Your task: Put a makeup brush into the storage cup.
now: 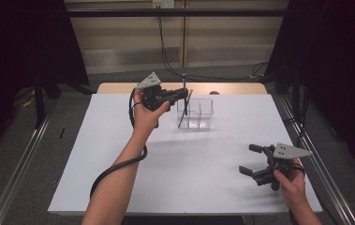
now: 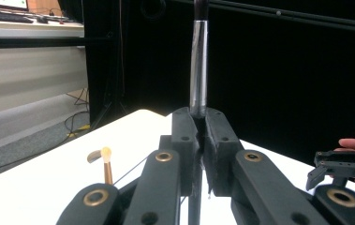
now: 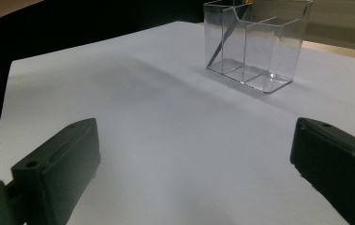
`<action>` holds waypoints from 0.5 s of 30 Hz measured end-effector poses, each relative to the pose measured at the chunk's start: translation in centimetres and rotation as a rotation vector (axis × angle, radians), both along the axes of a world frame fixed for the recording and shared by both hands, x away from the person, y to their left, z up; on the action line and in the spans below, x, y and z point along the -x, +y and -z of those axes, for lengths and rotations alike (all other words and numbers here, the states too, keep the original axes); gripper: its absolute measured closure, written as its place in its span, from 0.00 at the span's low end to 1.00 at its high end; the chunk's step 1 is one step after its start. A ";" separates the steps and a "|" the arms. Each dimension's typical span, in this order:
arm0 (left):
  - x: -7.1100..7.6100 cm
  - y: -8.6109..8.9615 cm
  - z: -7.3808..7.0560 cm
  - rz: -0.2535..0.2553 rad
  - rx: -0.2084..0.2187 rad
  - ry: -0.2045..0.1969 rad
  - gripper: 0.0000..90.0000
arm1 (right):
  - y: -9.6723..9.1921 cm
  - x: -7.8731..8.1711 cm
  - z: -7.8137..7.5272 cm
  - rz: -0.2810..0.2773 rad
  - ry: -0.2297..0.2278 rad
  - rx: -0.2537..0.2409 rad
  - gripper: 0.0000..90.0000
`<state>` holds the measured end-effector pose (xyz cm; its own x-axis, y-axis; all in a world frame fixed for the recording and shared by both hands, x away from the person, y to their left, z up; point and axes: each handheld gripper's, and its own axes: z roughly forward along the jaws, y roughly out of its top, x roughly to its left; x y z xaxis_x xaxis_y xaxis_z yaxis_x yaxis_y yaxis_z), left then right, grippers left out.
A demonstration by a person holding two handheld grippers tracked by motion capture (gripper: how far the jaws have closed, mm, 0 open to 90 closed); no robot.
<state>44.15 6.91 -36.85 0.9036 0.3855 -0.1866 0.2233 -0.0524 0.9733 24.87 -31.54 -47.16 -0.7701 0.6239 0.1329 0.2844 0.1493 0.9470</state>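
My left gripper [image 1: 183, 94] [image 2: 202, 118] hangs at the far middle of the table, shut on a slim brush [image 1: 184, 80] [image 2: 198, 70] with a silver ferrule that stands upright between its jaws. Just right of it and below is a clear divided organizer [image 1: 202, 114] [image 3: 278, 47]. A second brush [image 1: 184, 110] [image 2: 106, 164] [image 3: 222, 44] with a golden neck leans inside its left compartment. My right gripper [image 1: 247, 158] [image 3: 194, 131] is low at the near right, open with nothing between its jaws, facing the organizer from well short of it. It appears far off in the left gripper view [image 2: 341, 166].
A white sheet [image 1: 189, 173] covers the table, with a strip of bare wood [image 1: 119, 87] along its far edge. A small dark object [image 1: 214, 93] lies there behind the organizer. Metal rails [image 1: 20, 159] run along the floor on both sides of the table.
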 end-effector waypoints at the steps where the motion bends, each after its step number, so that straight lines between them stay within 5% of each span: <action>1: -0.1 0.0 0.0 0.000 0.003 0.003 0.93 | 0.0 0.0 0.0 0.000 0.000 -0.001 0.02; 15: -0.9 -0.2 -0.6 -0.028 -0.002 0.002 0.93 | 0.0 0.0 0.0 -0.005 -0.003 -0.001 0.01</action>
